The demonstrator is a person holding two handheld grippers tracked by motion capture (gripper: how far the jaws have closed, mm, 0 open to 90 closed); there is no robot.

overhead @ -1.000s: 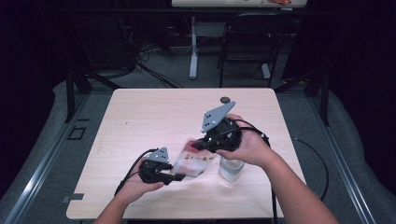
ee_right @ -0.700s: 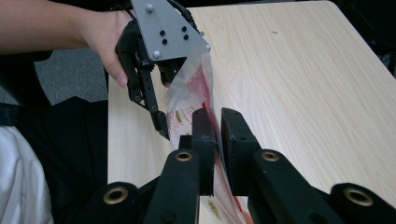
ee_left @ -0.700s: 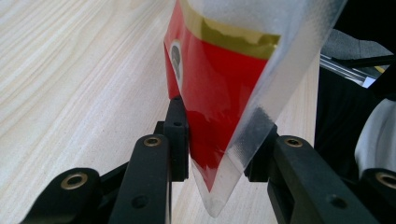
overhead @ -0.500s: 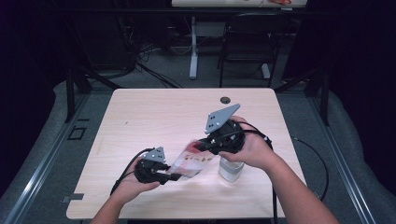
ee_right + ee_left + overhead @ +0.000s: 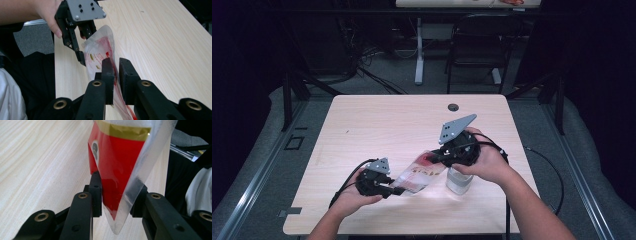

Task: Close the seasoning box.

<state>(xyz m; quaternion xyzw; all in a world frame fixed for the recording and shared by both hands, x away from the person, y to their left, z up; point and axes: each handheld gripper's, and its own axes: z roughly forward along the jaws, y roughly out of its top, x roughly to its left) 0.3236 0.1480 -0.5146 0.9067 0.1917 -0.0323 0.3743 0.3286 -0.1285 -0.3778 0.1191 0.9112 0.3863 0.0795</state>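
A clear plastic bag [image 5: 419, 172] with a red packet inside hangs slanted above the table [image 5: 387, 125] between my two grippers. My left gripper [image 5: 398, 190] has the bag's lower corner [image 5: 117, 157] between its jaws; they have just been closing and the pads press on it. My right gripper [image 5: 432, 159] is at the bag's upper end. Its jaws have just been opening. In the right gripper view [image 5: 117, 65] they stand slightly apart, the bag's edge [image 5: 98, 52] in the gap. The left gripper [image 5: 86, 43] shows there at the bag's far end.
A pale jar [image 5: 458, 181] stands on the table under the right hand. A dark cable hole [image 5: 453, 107] sits near the table's far edge. Cables trail from both grippers. A chair [image 5: 472, 40] and a desk leg stand beyond the table.
The right gripper has drifted slightly right and its jaws have parted a little around the bag's end. The left hand and the bag have stayed about where they were.
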